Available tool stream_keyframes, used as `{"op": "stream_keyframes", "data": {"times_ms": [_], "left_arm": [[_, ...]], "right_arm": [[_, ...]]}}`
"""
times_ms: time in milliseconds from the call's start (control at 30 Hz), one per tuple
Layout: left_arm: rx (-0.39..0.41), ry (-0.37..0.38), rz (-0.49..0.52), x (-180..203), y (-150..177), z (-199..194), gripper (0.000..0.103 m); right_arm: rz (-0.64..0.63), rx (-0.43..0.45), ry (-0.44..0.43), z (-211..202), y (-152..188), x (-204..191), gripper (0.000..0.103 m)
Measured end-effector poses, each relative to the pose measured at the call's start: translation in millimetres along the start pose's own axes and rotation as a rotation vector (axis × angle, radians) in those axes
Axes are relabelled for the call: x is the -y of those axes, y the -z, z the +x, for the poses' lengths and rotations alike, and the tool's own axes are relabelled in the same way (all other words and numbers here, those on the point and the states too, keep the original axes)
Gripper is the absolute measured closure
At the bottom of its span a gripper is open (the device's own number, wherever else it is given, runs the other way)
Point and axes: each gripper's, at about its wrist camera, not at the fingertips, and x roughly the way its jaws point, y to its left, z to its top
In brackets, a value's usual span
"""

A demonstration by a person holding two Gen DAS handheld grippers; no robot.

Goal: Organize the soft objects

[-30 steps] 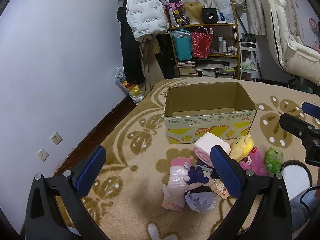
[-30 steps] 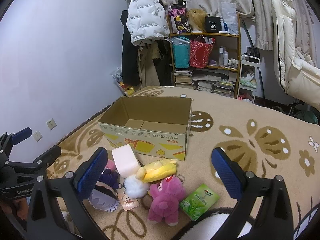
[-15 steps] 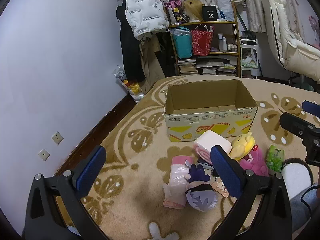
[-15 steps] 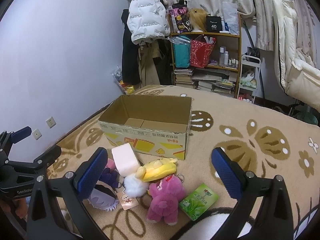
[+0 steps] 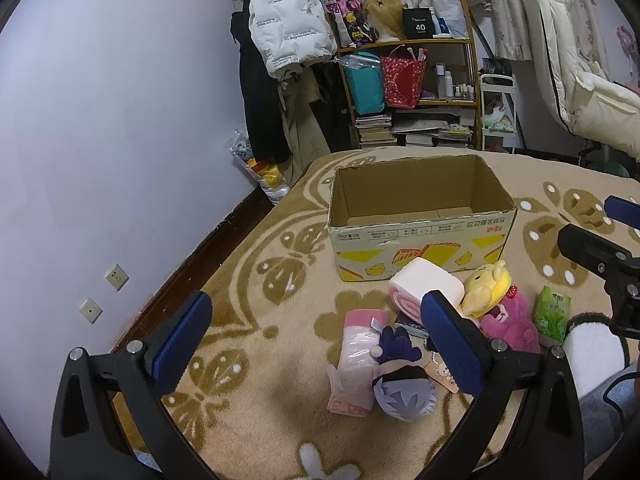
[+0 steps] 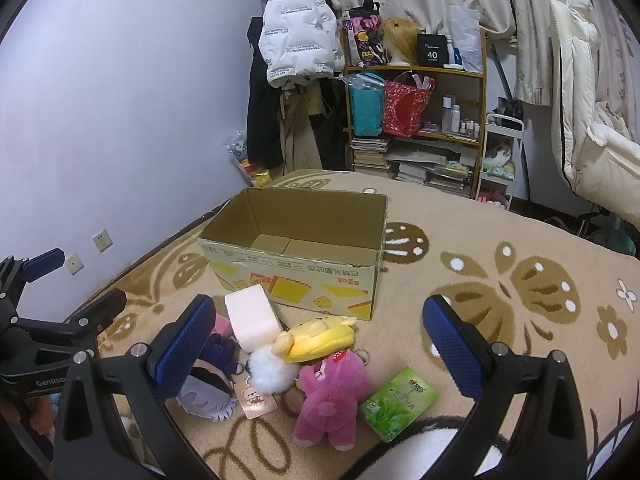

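- The left gripper (image 5: pixel 316 340) and right gripper (image 6: pixel 320 344) hang above the carpet (image 6: pixel 500 320), each with jaws wide apart and holding nothing.
- Just beyond them, the soft toys lie clustered on the carpet: a purple-haired doll (image 6: pixel 208 392), a pink plush bear (image 6: pixel 330 396), a yellow plush (image 6: pixel 316 338) and a pink-and-white roll cushion (image 5: pixel 424 286).
- A green tissue pack (image 6: pixel 398 402) lies beside the bear.
- Behind the toys stands an open cardboard box (image 6: pixel 296 264), its visible interior bare.
- A cluttered shelf (image 6: pixel 416 120) stands farthest back.

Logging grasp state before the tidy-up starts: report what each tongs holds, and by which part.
Nothing is held. The left tongs and right tongs both stand open above the toys; the cardboard box looks empty.
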Motion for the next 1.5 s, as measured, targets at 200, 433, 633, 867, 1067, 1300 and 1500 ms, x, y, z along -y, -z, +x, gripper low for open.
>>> {"op": "stream_keyframes", "data": {"times_ms": [200,433,633,867,1067,1300,1500], "left_arm": [[-0.001,0.000,-0.002,0.8,0.1,-0.2,0.000],[-0.002,0.001,0.003,1.2,0.0,-0.1,0.000],[-0.005,-0.001,0.005,2.4,0.7,-0.1,0.000],[0.003,0.000,0.007,2.7,-0.3,-0.2,0.000],[-0.007,0.010,-0.015,-4.8,-4.8,3.5,0.000],[-0.025,0.006,-0.044,-16.3,-13.0,11.4,0.000],[-0.022,-0.007,-0.059,-25.7,-19.6,14.4,0.000]], "right_arm": [[0.000,0.001,0.001,0.2,0.1,-0.5,0.000],[0.001,0.000,0.002,1.0,0.1,-0.3,0.000],[-0.001,0.001,0.003,1.2,-0.3,-0.6,0.000],[-0.002,0.003,0.006,1.3,-0.2,-0.8,0.000],[0.001,0.008,0.009,-2.3,-0.8,1.9,0.000],[-0.004,0.007,0.004,-2.6,-0.4,2.3,0.000],[-0.001,-0.009,-0.006,2.4,-3.1,1.0,0.000]]}}
